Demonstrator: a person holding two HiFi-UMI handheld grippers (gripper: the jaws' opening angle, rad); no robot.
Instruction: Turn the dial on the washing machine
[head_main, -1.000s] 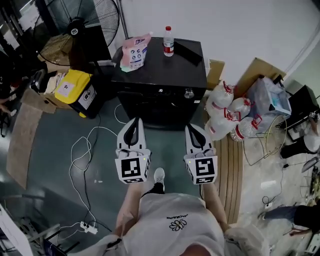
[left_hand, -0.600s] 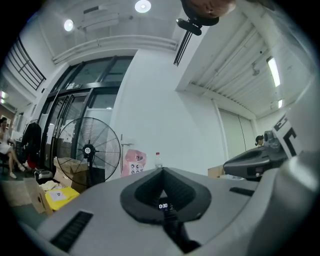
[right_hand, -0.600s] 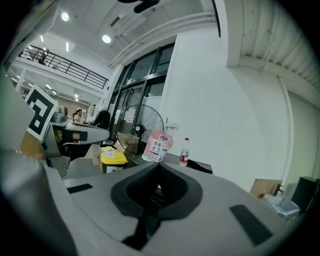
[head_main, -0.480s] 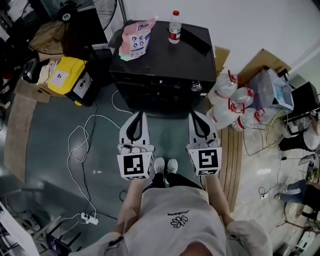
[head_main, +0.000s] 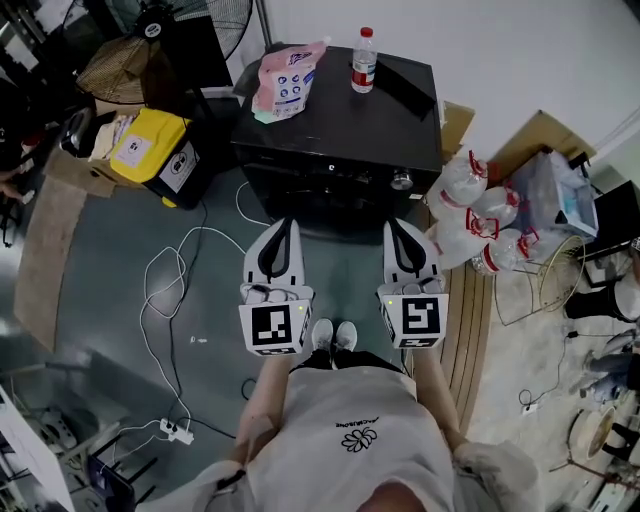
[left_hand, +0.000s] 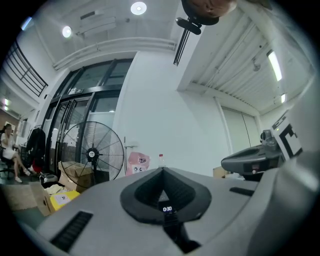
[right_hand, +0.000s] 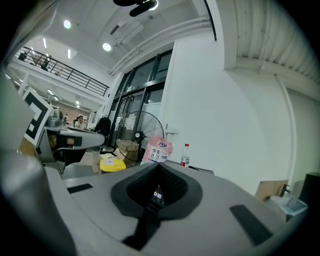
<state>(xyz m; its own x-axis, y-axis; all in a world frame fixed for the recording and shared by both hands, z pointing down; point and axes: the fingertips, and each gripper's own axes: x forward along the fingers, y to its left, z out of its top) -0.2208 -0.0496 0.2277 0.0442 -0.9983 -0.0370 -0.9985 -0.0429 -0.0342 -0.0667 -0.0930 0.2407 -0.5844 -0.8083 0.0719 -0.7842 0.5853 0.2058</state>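
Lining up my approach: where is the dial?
Head view: the dial sits at the washing machine's front right corner, ahead of the right gripper.

A white T-shirt (head_main: 350, 440) with a small black flower print and pale shoes (head_main: 333, 335) clothe the person, whose left gripper (head_main: 286, 224) and right gripper (head_main: 398, 226) are tapered light-grey shells — black-lined hollow behind the tips, black-and-white marker cube (head_main: 273, 328) at the rear.

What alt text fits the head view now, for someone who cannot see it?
A person faces a black box-shaped washing machine, holding the white left gripper and right gripper short of it, tongs shut and empty. Its round silver dial, front right, is untouched; a pink pouch and clear plastic bottle stand on top.
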